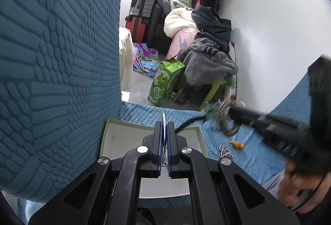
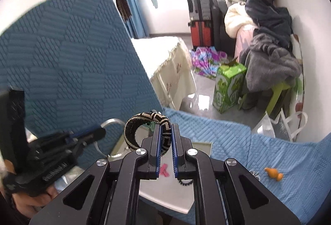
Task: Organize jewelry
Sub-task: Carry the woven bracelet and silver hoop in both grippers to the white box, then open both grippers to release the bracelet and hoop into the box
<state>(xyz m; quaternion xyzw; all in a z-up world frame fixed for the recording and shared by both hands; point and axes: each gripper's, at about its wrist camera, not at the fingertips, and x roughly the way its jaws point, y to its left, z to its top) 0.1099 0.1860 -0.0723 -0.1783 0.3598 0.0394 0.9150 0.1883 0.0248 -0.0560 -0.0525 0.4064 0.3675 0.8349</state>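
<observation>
At the far left, a tall cushion (image 1: 58, 72) covered in blue quilted fabric was seen standing upright. Just beside it, the left gripper (image 1: 164, 121) was held above a shallow white tray (image 1: 115, 138), its jaws closed flat on a silver bangle (image 1: 163, 119) standing on edge between the pads. Further right, the right gripper (image 2: 166, 127) was clamped tight on a black-and-cream woven bracelet (image 2: 142, 119), which arched up and over to the left of the fingers. A pink piece (image 2: 164, 171) and a black coiled hair tie (image 2: 185, 182) were seen lying in the tray beneath. On the blue quilted cover (image 2: 258, 148) to the right, a small orange pendant (image 2: 274, 173) was seen, with a silver chain (image 1: 225, 151) near it.
</observation>
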